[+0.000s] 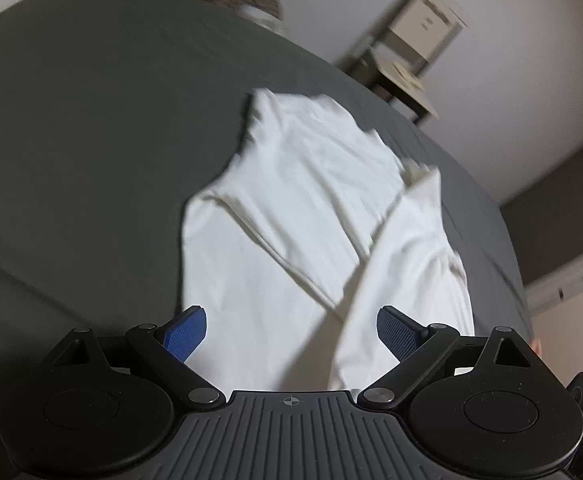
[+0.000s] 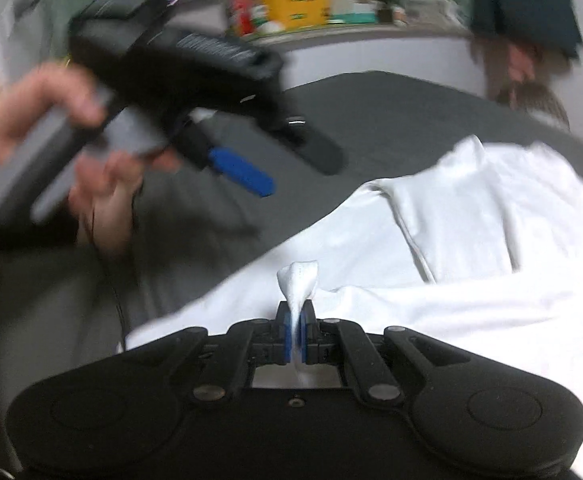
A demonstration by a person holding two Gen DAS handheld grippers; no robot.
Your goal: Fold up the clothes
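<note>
While right gripper (image 2: pixel 296 330) fingers clamp white shirt (image 2: pixel 451 240), left gripper (image 1: pixel 291 332) fingers apart, nightstand (image 1: pixel 407 80) beyond.

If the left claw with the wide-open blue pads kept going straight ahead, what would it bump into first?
Most likely the crumpled white cotton garment spread on the dark grey bed sheet. The left claw points down over it with nothing between its open pads, though how far off the cloth lies is hard to judge.

Left gripper (image 1: pixel 291 334) jaws spread wide; right gripper (image 2: pixel 296 330) jaws apparently pinched closed.
</note>
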